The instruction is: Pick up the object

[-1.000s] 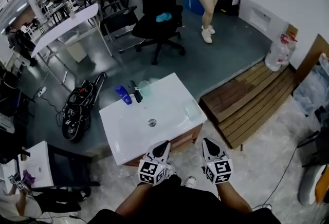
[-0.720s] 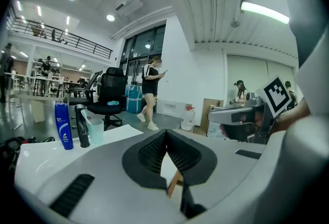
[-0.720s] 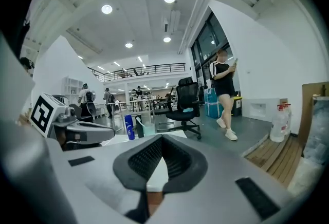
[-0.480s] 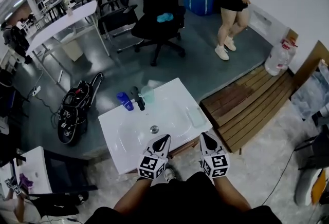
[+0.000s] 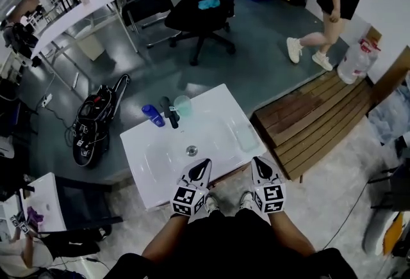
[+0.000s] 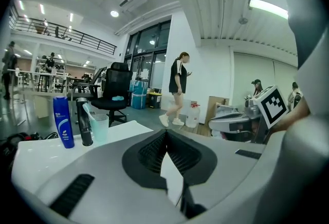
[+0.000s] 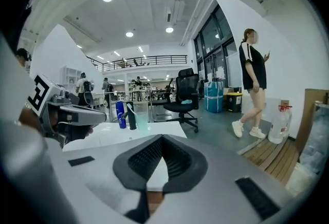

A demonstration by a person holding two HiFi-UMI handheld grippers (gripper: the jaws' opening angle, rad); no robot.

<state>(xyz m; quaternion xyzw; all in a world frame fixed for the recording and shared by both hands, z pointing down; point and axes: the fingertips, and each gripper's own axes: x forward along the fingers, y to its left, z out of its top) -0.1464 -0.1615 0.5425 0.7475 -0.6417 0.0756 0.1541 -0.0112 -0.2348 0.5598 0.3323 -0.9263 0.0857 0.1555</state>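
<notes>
A white sink top (image 5: 154,169) stands in front of me. At its far edge, side by side, are a blue bottle (image 5: 152,116), a black faucet (image 5: 170,112) and a pale green cup (image 5: 182,105); a clear dish (image 5: 245,138) lies near its right edge. My left gripper (image 5: 204,166) and right gripper (image 5: 257,164) hover at the sink's near edge, both shut and empty. The left gripper view shows its jaws (image 6: 165,133) meeting, with the bottle (image 6: 62,121) and cup (image 6: 99,128) beyond. The right gripper (image 7: 162,138) points at the same group (image 7: 121,114).
A drain (image 5: 191,150) sits mid-basin. A wooden pallet (image 5: 314,124) lies to the right and a black bag (image 5: 93,124) to the left. Behind are an office chair (image 5: 198,9) and a person walking (image 5: 336,2). A water jug (image 5: 355,60) stands by the wall.
Both grippers have come forward, their tips now over the sink's near edge. The person behind has walked to the right.
</notes>
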